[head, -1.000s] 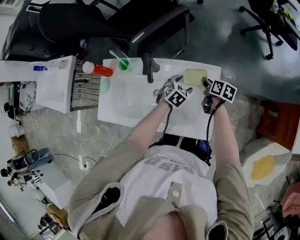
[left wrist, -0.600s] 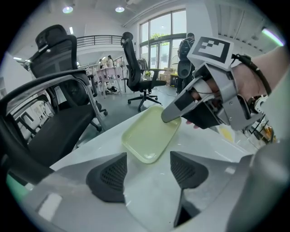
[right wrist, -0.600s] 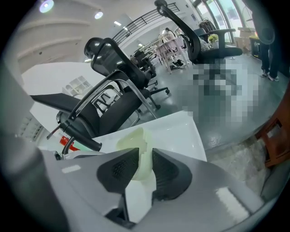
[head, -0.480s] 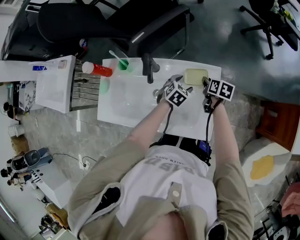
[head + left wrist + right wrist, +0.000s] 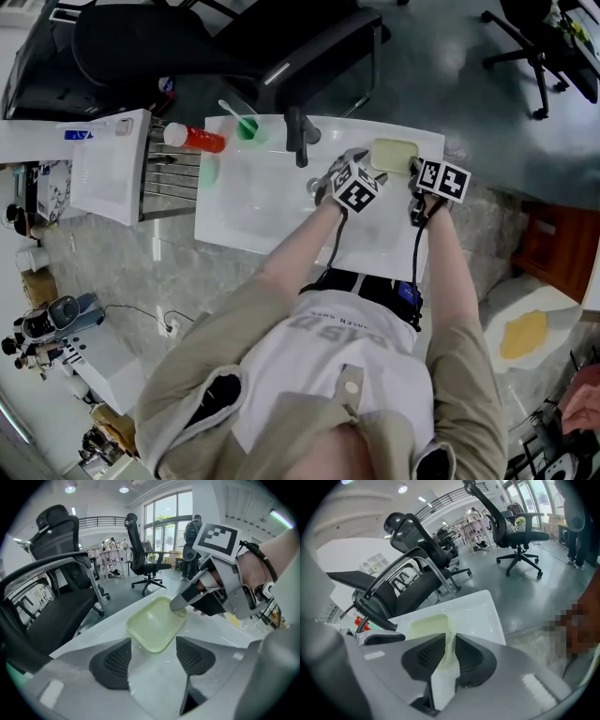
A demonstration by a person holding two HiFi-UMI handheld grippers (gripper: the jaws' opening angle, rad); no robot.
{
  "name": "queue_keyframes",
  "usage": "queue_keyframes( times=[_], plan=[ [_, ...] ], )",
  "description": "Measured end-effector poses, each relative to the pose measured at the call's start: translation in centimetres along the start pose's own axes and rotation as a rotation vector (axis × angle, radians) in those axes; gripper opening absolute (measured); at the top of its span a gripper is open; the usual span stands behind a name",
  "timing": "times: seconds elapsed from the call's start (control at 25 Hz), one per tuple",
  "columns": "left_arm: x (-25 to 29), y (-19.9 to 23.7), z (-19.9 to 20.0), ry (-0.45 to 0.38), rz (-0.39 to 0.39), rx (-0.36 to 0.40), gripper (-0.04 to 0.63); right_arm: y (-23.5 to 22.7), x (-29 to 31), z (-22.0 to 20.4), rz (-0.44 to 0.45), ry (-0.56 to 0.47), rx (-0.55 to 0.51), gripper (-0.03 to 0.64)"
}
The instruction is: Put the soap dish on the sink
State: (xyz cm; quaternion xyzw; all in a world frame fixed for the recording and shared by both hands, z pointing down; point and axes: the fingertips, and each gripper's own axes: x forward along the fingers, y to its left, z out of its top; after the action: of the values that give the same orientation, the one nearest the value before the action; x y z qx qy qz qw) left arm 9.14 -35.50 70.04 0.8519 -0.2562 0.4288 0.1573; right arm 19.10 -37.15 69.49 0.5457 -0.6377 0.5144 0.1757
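so the dish [image 5: 392, 153] is sitting flat on the back right corner of the sink [image 5: 244, 211], just right of the black faucet [image 5: 298, 136]. The right gripper [image 5: 451, 651] has its fingers pinching the dish's right edge. They've just been closing, and you can see the pale green rim between them. The left gripper [image 5: 153, 656] is right beside it with its fingers spread wide and nothing in them, hanging over the white sink deck. The near corner of the dish lies just ahead of that gap and neither finger touches it. Over at the back left of the sink there's a green cup [image 5: 247, 129], and a red bottle [image 5: 197, 139] with a white cap lying on its side, next to a wire rack [image 5: 173, 173].
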Motion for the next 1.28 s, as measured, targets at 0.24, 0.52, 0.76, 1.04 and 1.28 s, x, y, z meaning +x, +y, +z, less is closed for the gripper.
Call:
queue_keyframes(
  times=[0.24,0.52,0.76,1.04,1.28],
  plan=[
    [0.3,0.3,0.1,0.002,-0.003,0.003,0.314,-0.6,0.1,-0.2,-0.03,-0.009,0.009,0.052],
    [0.3,0.4,0.1,0.005,-0.007,0.0,0.314,-0.6,0.3,0.0,-0.048,0.003,-0.037,0.052],
    [0.2,0.5,0.3,-0.003,-0.005,-0.001,0.314,-0.7,0.3,0.1,-0.051,0.006,-0.045,0.052],
    [-0.4,0.6,0.5,-0.015,0.002,-0.017,0.314,-0.2,0.1,0.3,-0.029,-0.008,-0.056,0.112],
    [-1.6,0.9,1.4,-0.052,0.016,-0.044,0.314,-0.1,-1.3,1.5,-0.022,-0.086,-0.068,0.13]
  ],
)
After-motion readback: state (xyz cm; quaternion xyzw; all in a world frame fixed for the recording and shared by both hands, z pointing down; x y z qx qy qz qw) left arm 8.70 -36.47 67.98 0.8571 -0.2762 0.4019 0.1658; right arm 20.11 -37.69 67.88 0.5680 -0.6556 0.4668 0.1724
